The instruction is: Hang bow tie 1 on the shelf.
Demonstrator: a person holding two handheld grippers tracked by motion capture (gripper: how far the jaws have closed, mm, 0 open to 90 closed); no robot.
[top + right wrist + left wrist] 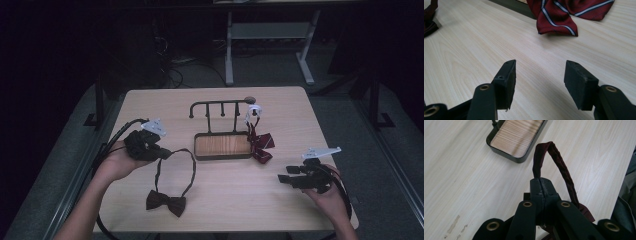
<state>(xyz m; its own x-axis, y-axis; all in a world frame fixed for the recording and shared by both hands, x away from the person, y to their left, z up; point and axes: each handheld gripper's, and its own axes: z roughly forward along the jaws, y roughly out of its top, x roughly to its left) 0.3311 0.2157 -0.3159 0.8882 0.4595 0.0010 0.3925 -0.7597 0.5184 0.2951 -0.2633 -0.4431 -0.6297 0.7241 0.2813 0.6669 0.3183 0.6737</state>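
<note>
Pale wooden table, left claw clamped on dark bow tie's strap, right claw gaping, holding nothing

text: none legible | labels: none | brands: none | numbers: none

Matt dark-red cloth bow tie lies on a smooth pale wood-grain table.

Table: rack over wooden tray at centre; striped tie hanging at its right. Dark bow tie near left, strap pinched in left gripper. Right gripper near right, open.
</note>
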